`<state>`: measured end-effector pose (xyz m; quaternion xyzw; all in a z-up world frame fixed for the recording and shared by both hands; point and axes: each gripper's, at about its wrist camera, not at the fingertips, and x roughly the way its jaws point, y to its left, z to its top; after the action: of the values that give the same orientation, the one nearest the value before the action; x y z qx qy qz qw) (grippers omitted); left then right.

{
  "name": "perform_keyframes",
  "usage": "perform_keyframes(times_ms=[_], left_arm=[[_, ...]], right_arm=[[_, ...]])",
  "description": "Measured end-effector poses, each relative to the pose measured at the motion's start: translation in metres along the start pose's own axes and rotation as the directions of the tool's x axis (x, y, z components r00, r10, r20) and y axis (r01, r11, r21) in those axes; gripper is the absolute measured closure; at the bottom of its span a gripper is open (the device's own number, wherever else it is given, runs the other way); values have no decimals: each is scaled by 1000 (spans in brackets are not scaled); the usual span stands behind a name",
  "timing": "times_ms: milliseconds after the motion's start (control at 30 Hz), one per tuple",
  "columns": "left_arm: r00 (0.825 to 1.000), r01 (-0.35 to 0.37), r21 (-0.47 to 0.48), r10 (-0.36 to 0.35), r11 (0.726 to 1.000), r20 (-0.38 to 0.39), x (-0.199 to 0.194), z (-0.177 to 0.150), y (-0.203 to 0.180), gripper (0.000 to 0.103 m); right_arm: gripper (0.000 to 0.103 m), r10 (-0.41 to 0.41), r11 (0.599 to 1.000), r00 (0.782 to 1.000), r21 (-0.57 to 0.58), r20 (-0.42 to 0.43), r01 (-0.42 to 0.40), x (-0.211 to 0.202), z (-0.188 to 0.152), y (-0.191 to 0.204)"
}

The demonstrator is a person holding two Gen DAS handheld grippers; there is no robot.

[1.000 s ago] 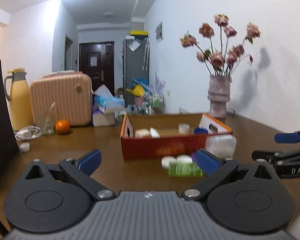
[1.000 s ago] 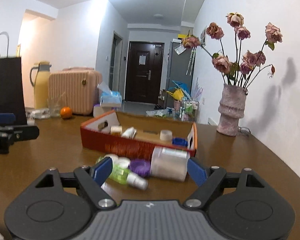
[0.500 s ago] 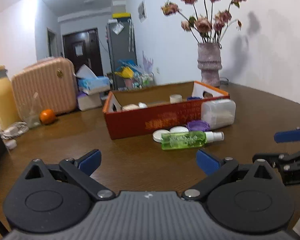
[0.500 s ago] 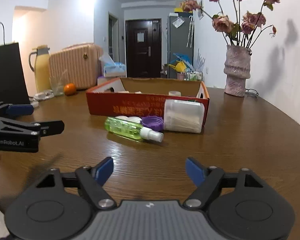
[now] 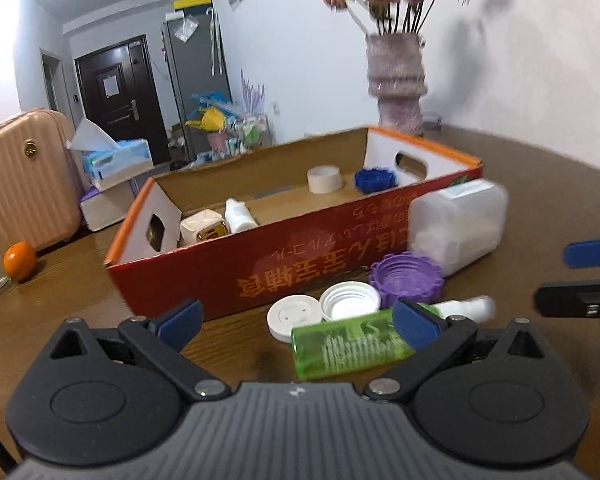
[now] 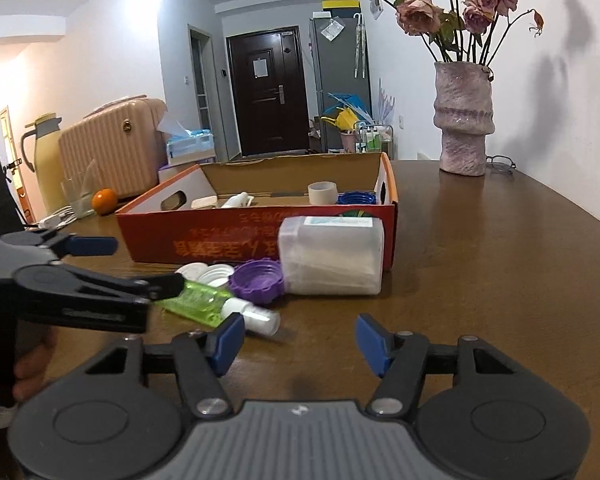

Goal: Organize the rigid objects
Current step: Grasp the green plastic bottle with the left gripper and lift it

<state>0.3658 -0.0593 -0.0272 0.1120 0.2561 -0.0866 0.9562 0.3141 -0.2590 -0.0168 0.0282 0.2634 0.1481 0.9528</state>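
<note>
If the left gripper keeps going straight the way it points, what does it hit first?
Probably the green transparent spray bottle lying on the brown wooden table: it sits just ahead of the left gripper, between its open jaws. Depth is uncertain; the red cardboard box stands behind.

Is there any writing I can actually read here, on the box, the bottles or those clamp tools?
Red cardboard box: large yellow characters on its front, printed upside down, too blurred to read.
Green bottle: label print, too small and blurred.
Clear plastic container: pale label on top, illegible.
Left gripper: a light brand line along its side, smeared, unreadable.
Dark door: a paper notice, too far away.
Nothing reads clearly.
</note>
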Motion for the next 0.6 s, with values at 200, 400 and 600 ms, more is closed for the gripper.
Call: perform_keyframes(times_ms=[200,400,600], left_arm=[[997,78,-115,-80,990,-12,14,3,12,22],[991,104,-107,-112,989,-72,-9,-5,9,47],[958,240,-19,-240,971,-159,-40,-28,-22,41]], right_arm=[[43,-11,1000,1000,22,1,11,13,4,-10],[43,-15,999,1000,47,-11,15,24,3,-15],[43,-30,998,1000,60,5,30,7,-3,-15]])
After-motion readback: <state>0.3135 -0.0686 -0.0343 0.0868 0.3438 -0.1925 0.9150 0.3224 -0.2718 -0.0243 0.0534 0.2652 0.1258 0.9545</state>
